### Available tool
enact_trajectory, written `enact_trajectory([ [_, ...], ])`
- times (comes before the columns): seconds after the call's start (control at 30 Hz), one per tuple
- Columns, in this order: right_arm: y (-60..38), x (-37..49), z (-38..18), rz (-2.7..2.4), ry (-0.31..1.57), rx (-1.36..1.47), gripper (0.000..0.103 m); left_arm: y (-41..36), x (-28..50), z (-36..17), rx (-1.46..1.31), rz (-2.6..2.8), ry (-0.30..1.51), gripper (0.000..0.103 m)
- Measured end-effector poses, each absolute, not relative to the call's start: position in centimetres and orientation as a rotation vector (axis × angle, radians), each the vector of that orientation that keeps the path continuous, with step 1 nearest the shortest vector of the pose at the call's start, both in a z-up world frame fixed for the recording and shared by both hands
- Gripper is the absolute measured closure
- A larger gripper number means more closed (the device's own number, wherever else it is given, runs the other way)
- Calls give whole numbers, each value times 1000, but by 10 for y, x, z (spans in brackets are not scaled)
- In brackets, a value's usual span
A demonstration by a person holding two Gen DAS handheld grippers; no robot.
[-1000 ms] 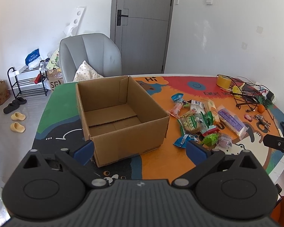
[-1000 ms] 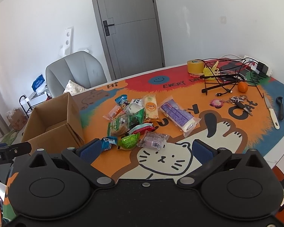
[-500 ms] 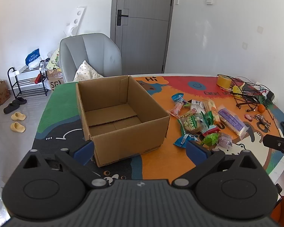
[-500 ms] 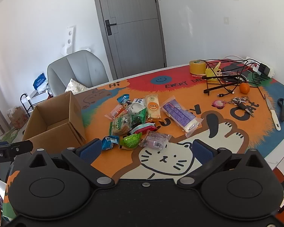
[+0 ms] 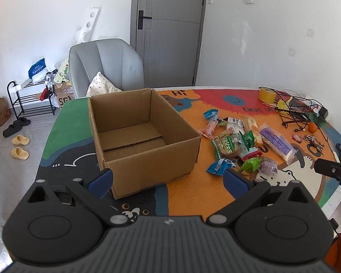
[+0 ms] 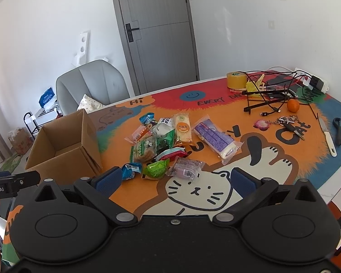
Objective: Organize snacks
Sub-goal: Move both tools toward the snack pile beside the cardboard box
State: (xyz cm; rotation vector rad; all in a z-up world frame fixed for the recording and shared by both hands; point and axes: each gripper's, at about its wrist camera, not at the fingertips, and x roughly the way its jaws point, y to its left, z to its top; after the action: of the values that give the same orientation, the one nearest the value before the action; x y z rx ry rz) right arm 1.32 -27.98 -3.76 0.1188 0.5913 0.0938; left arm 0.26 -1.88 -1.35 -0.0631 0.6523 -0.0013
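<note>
An open, empty cardboard box (image 5: 143, 136) stands on the colourful table mat; it also shows at the left of the right wrist view (image 6: 63, 145). A pile of several wrapped snacks (image 5: 236, 143) lies to the box's right, and in the middle of the right wrist view (image 6: 163, 141), with a long purple packet (image 6: 216, 138) beside it. My left gripper (image 5: 168, 180) is open and empty, above the near table edge in front of the box. My right gripper (image 6: 175, 180) is open and empty, just short of the nearest snacks.
A yellow tape roll (image 6: 236, 79), a black wire rack with cables (image 6: 270, 93), an orange (image 6: 293, 105), keys (image 6: 288, 122), a knife (image 6: 328, 136) and a peeler (image 6: 337, 132) lie on the right. A grey chair (image 5: 106, 66) stands behind the table.
The right wrist view has shifted slightly, with the snacks and box sitting a little farther right in frame. The left gripper has hardly moved. Both stay open.
</note>
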Motion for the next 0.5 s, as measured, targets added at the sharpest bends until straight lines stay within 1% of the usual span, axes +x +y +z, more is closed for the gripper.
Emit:
enact_trajectory([
  [0.5, -289, 17, -43, 79, 595, 143, 0, -33, 6, -18, -59, -27, 650, 1],
])
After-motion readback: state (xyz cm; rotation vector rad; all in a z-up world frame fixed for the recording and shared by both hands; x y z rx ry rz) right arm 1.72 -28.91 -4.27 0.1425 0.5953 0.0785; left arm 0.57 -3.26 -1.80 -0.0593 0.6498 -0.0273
